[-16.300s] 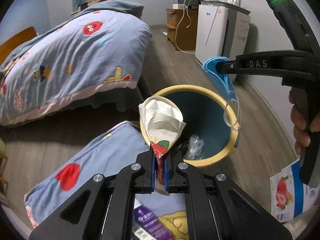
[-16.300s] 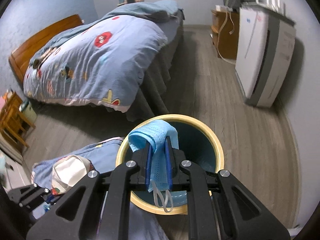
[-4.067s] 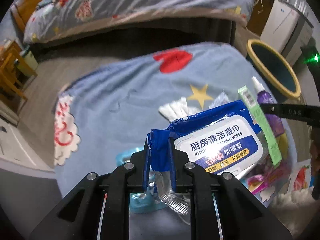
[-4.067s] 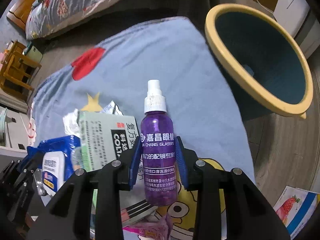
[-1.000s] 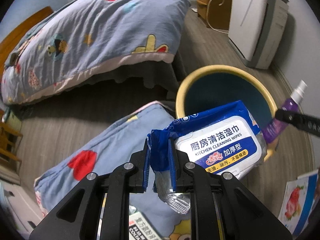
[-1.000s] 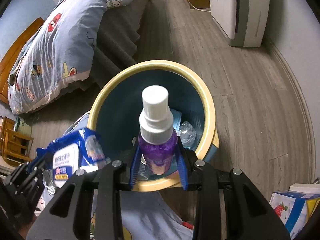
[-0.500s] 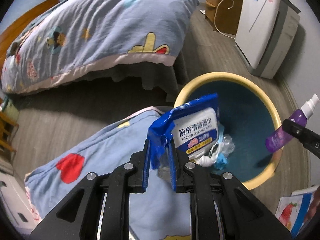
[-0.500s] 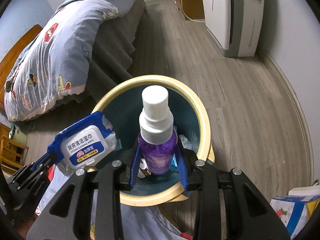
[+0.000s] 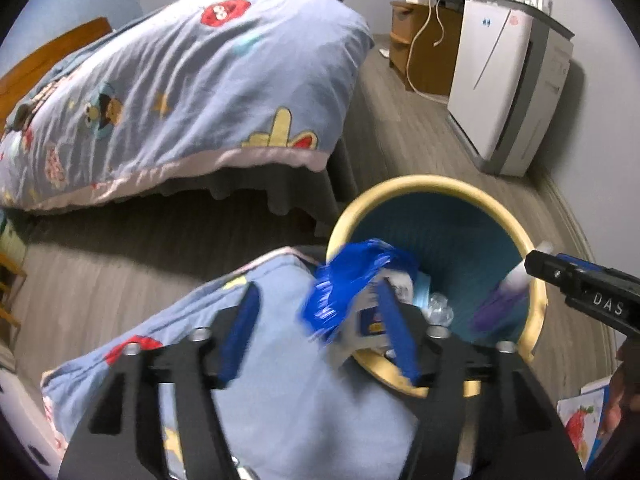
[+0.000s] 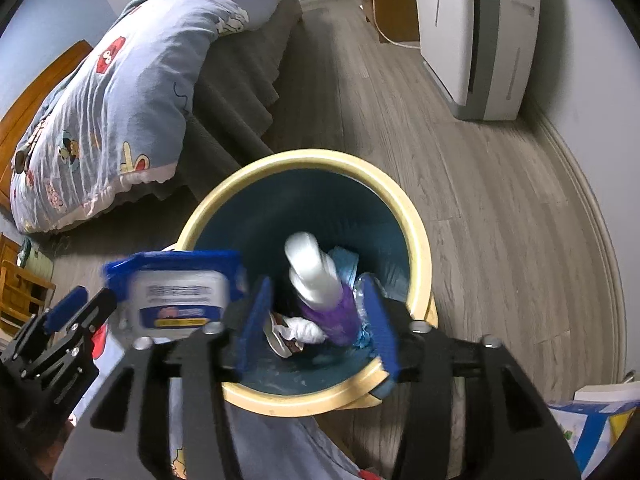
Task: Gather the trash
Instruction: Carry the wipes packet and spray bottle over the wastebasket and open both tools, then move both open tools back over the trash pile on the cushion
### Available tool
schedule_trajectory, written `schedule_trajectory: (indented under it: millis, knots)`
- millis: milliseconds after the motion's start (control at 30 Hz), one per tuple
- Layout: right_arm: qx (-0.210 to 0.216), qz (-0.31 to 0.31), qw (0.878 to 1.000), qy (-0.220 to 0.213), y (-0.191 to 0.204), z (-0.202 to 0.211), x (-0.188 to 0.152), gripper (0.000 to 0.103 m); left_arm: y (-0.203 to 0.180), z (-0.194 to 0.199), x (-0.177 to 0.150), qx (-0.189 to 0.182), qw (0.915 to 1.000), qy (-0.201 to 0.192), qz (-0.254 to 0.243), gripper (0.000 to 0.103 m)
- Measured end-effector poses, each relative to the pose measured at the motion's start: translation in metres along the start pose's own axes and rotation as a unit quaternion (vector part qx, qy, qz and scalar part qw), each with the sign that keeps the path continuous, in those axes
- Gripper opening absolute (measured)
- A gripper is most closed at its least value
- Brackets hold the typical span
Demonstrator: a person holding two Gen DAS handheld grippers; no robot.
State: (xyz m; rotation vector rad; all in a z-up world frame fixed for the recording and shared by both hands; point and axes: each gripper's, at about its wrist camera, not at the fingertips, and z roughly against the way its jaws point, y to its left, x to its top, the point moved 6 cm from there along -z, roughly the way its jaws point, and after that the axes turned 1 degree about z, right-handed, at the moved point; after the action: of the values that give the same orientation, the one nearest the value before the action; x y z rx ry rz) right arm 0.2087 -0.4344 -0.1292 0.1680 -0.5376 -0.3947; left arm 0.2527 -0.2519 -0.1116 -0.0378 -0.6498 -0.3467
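Note:
My left gripper (image 9: 320, 336) hangs by the near rim of the yellow bin (image 9: 420, 184), its jaws opening. The blue wet-wipes pack (image 9: 352, 280) is blurred between them, free of the left pad and tipping over the rim. My right gripper (image 10: 318, 320) is over the bin (image 10: 304, 160), its jaws also opening. The purple spray bottle (image 10: 324, 292) with a white cap sits loose between its pads, blurred, above trash at the bin's bottom. In the right wrist view the wipes pack (image 10: 180, 288) and left gripper (image 10: 68, 320) are at the left. The bottle (image 9: 500, 304) and right gripper (image 9: 580, 292) show in the left wrist view.
A blue cartoon blanket (image 9: 280, 380) lies on the wood floor against the bin. The bed with a blue quilt (image 9: 180, 80) is behind, a white air purifier (image 9: 508, 92) and a wooden cabinet (image 9: 420, 52) by the wall. A strawberry-print pack (image 9: 580, 428) lies at the lower right.
Both grippers have gone from shut to wide apart. The wipes pack has slipped from the left pads toward the bin, and the purple bottle has dropped lower and tilted between the right pads.

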Motion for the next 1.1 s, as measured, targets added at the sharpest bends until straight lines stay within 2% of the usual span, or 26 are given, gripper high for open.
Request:
schedule_trajectory:
  millis: [33, 100, 133, 200, 567, 767, 967, 1100]
  knots:
    - [0.000, 0.003, 1.000, -0.004, 0.001, 0.002, 0.001, 0.065, 0.002, 0.002, 0.001, 0.001, 1.0000, -0.004, 0.001, 0.077]
    - [0.002, 0.006, 1.000, -0.012, 0.003, 0.005, 0.002, 0.086, 0.005, 0.007, 0.002, 0.006, 0.9999, -0.013, 0.004, 0.087]
    - [0.005, 0.005, 1.000, -0.018, 0.004, 0.008, 0.003, 0.089, 0.006, 0.008, 0.003, 0.011, 0.9998, -0.017, 0.004, 0.092]
    - [0.010, 0.001, 1.000, -0.024, 0.004, 0.011, 0.005, 0.096, 0.010, 0.012, 0.002, 0.018, 0.9995, -0.025, 0.004, 0.093]
    - [-0.008, 0.030, 0.999, -0.026, 0.027, 0.029, 0.004, 0.097, 0.033, 0.036, -0.023, 0.030, 0.9994, -0.015, 0.004, 0.094]
    - [-0.020, 0.072, 0.996, -0.039, 0.055, 0.055, 0.001, 0.097, 0.061, 0.073, -0.041, 0.043, 0.9987, -0.027, 0.005, 0.096]
    - [0.008, 0.112, 0.992, -0.060, 0.097, 0.086, -0.013, 0.097, 0.101, 0.119, -0.067, 0.090, 0.9947, -0.045, -0.019, 0.096]
    - [0.018, 0.129, 0.990, -0.054, 0.120, 0.094, -0.028, 0.097, 0.134, 0.150, -0.097, 0.084, 0.9954, -0.044, 0.010, 0.096]
